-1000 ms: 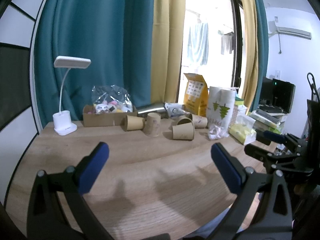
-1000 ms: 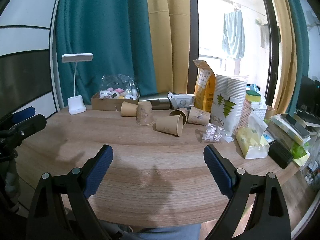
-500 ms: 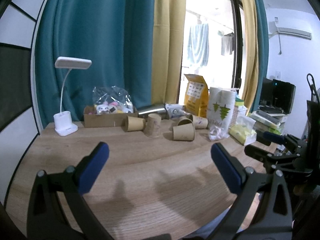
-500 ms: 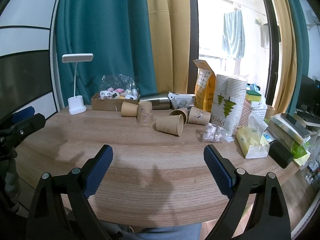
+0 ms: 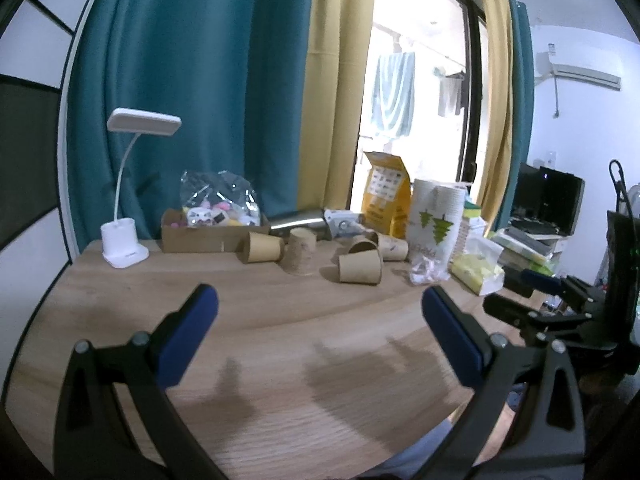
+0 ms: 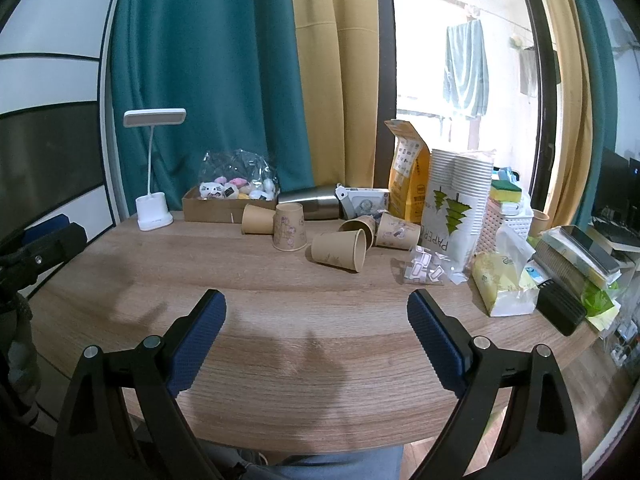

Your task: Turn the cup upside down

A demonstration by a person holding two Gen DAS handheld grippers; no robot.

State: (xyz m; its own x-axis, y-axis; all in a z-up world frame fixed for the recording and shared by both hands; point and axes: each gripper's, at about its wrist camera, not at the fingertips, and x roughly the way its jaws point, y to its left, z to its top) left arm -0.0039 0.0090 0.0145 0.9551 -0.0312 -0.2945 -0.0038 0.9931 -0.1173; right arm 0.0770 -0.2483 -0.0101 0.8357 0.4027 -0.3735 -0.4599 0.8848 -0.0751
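Observation:
Several brown paper cups lie at the back of a round wooden table [image 5: 280, 344]. One cup [image 5: 300, 251] [image 6: 289, 227] stands upside down. The others lie on their sides: a left one [image 5: 260, 247] [image 6: 258, 219], a near one [image 5: 360, 267] [image 6: 340, 250], and two behind it [image 6: 397, 231] [image 6: 358, 227]. My left gripper [image 5: 320, 320] is open and empty above the near table, far from the cups. My right gripper [image 6: 316, 320] is open and empty too, and it shows at the right edge of the left wrist view [image 5: 532, 292].
A white desk lamp [image 5: 124, 240] stands at the back left, next to a cardboard box of toys [image 6: 228, 200]. A sleeve of white cups [image 6: 456, 204], a yellow bag [image 6: 408, 176], a tissue pack [image 6: 504, 284] and a basket [image 6: 504, 220] crowd the right side.
Both views have hardly shifted. The cups lie as before and both grippers stay open.

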